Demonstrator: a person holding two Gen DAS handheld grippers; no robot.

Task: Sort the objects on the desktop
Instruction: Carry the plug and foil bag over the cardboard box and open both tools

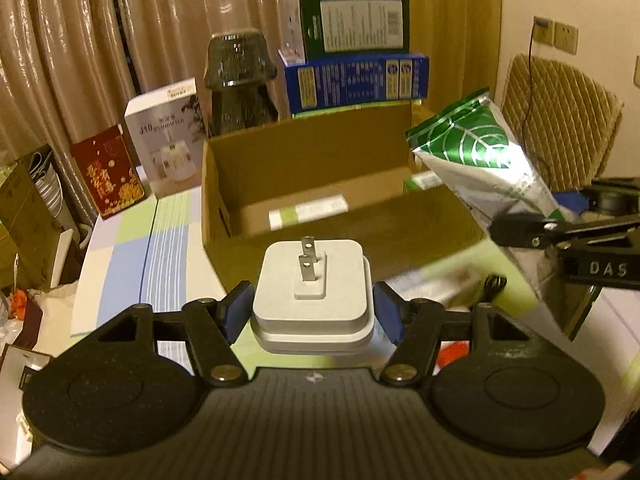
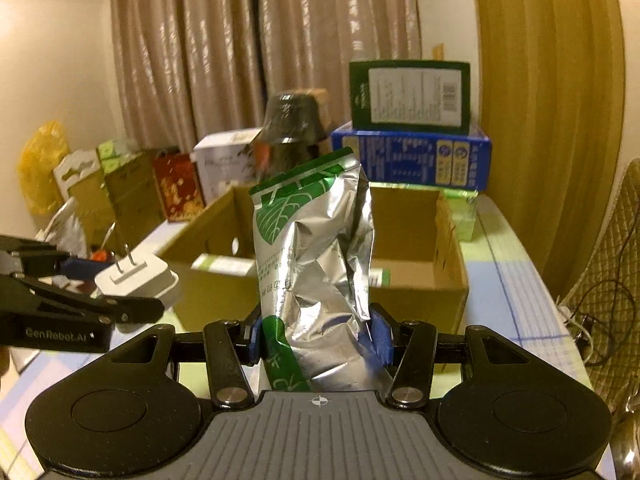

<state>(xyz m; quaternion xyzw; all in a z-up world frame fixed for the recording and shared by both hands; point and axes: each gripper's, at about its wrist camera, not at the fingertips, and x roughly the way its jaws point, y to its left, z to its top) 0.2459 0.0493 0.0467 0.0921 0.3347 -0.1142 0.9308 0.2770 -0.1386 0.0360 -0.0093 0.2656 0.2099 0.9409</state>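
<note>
Two items held above the surface, not yet boxed

A white plug adapter [image 1: 312, 300] is gripped by the left tool [image 1: 310, 312], a foil pouch [image 2: 316, 256] by the right tool [image 2: 318, 340]; the cardboard box [image 1: 224, 184], mid-frame, already holds small packets.

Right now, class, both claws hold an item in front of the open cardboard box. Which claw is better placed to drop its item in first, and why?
Probably the left claw. Its white plug adapter faces the cardboard box squarely and close. The right claw holds the foil pouch off to the box's side.
</note>
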